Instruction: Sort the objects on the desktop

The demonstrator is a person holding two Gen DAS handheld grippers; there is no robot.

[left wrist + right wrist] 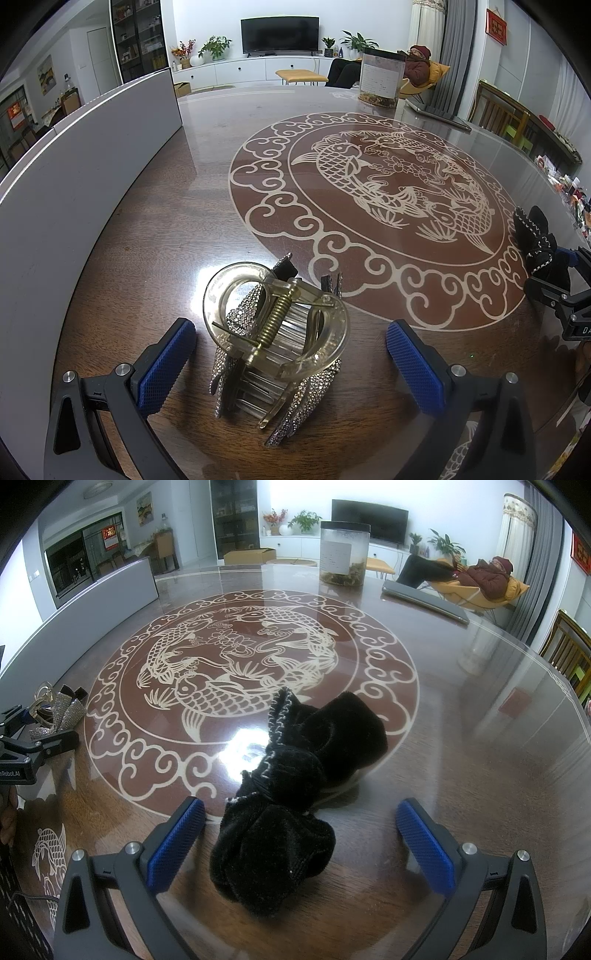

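Hair clip (pixel 275 339) is seen in the left wrist view straight ahead of the left gripper (pixel 291 354), lying on the glass-topped table (pixel 184 206) between the two blue pads, which are spread wide and touch nothing; the clip's brass spring, and with it the long axis, runs roughly along the line of the fingers, tilted slightly rightward, so a squeeze would fall across the clear arms. At the far right edge the black bow (pixel 539 243) is glimpsed beside the other tool. In the right wrist view, the same black bow (pixel 291 797) is found directly in front of the right gripper (pixel 299 842), whose pads are likewise held wide with nothing gripped; the bow stretches away from the fingers toward the fish pattern. Each item is judged nearer its own side's hand.
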